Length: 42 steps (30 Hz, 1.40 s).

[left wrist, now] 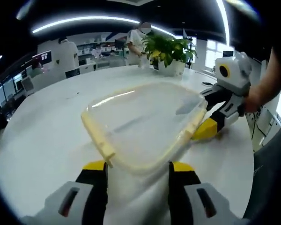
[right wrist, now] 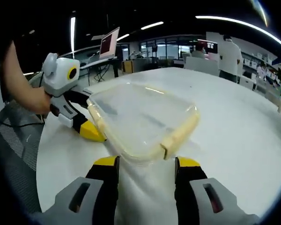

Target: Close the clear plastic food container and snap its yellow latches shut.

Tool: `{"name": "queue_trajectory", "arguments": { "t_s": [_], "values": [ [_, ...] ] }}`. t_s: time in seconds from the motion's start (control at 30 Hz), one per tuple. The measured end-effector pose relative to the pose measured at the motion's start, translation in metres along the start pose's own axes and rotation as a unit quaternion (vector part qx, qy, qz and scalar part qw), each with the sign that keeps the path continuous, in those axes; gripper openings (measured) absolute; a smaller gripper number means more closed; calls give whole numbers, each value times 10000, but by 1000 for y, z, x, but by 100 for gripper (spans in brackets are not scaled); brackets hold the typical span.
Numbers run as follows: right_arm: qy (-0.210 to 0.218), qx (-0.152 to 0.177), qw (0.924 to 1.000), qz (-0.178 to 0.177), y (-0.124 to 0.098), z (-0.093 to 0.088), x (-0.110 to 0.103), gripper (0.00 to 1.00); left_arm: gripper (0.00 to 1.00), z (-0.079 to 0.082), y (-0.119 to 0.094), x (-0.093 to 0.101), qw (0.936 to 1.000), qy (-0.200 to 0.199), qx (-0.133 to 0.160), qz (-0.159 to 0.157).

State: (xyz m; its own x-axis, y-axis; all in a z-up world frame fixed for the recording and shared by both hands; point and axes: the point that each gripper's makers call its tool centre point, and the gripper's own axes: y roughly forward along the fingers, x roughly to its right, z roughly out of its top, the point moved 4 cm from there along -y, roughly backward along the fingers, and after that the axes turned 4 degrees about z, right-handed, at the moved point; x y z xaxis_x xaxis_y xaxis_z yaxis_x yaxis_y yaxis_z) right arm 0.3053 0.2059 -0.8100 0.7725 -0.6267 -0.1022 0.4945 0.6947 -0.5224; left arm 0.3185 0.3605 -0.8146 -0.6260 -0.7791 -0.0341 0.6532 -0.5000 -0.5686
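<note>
The container (left wrist: 145,124) sits on the white table (left wrist: 42,140), lid on. Both grippers — left (left wrist: 136,169), right (right wrist: 145,165) — stand wide open at opposite edges, gripping nothing.

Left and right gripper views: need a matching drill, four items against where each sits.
Items:
1. clear plastic food container
2. pale yellow latch strip
3. leafy green potted plant
4. lit laptop screen

Places:
A. at the far side of the round white table
B. along the container's rim
C. on a dark desk beyond the table
D. lying on the table, near its middle

Pairs: 1-D, 2-B, 3-A, 4-C
</note>
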Motion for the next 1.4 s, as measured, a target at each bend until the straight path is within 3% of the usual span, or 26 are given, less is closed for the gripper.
{"name": "queue_trajectory", "arguments": {
  "t_s": [0.33, 0.63, 1.07, 1.13, 1.17, 1.4],
  "values": [
    [14, -70, 9997, -212, 26, 15, -5, 43, 45, -3, 0, -32, 10000, 25, -4, -94],
    [-108, -186, 9994, -289, 46, 31, 10, 41, 39, 0, 8, -58, 9996, 245, -60, -117],
    [-251, -301, 9987, -341, 64, 45, 31, 41, 38, 13, 23, -78, 9999, 149, -2, -32],
    [-243, -305, 9986, -351, 66, 46, 34, 41, 39, 14, 26, -81, 10000, 44, 38, -55],
    [-225, -293, 9987, -360, 67, 47, 35, 41, 40, 16, 28, -81, 9996, -235, 135, -94],
    [-76, -268, 9990, -359, 70, 49, 36, 41, 47, 19, 31, -84, 9993, -333, 143, -52]
  ]
}}
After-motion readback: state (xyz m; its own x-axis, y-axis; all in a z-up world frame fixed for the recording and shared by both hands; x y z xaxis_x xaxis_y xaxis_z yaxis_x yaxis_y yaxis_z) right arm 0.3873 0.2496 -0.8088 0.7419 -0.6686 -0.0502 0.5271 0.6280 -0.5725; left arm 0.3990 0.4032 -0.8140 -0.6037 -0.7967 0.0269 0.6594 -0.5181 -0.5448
